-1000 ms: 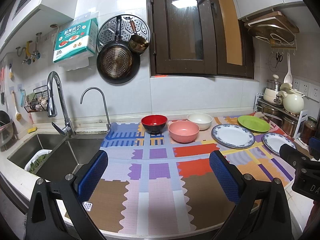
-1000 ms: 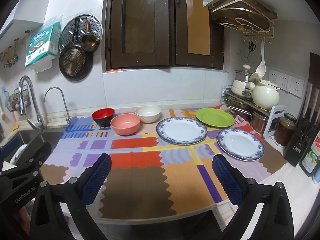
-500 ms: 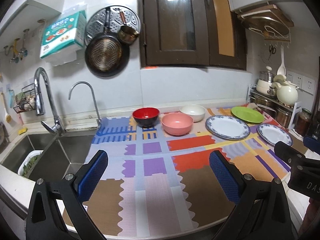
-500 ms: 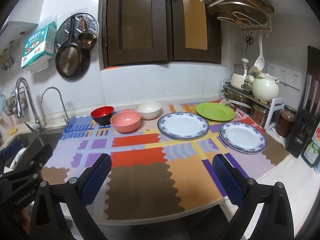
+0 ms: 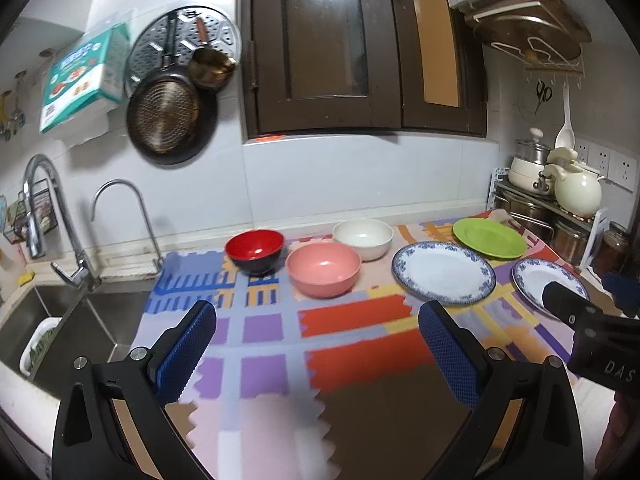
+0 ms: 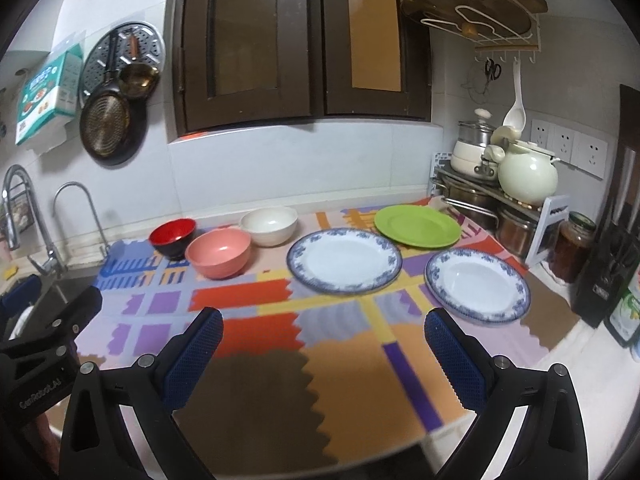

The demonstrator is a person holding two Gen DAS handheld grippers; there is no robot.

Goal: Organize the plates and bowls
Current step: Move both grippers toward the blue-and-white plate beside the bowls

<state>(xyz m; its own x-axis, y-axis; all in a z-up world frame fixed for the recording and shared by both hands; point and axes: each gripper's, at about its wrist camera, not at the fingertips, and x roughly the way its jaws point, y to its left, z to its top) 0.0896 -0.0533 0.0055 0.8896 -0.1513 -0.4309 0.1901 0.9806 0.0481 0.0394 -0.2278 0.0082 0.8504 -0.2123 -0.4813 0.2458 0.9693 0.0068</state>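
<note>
On the patterned mat stand a red bowl (image 5: pixel 256 249), a pink bowl (image 5: pixel 323 274) and a white bowl (image 5: pixel 363 237) in a cluster. To their right lie a blue-rimmed plate (image 5: pixel 443 277), a green plate (image 5: pixel 489 237) and a second blue-rimmed plate (image 6: pixel 477 284). The bowls also show in the right wrist view: red (image 6: pixel 173 237), pink (image 6: pixel 218 252), white (image 6: pixel 269 225). My left gripper (image 5: pixel 318 344) is open and empty over the mat's near part. My right gripper (image 6: pixel 323 346) is open and empty near the counter's front edge.
A sink (image 5: pixel 60 320) with two taps lies left of the mat. A rack with pots and a pale kettle (image 6: pixel 527 176) stands at the right, with a jar (image 6: pixel 571 248) and knife block (image 6: pixel 608 280) beside it. Pans hang on the wall.
Both grippers have moved forward and a little to the right, so the bowls and plates look nearer. Nothing on the counter has moved.
</note>
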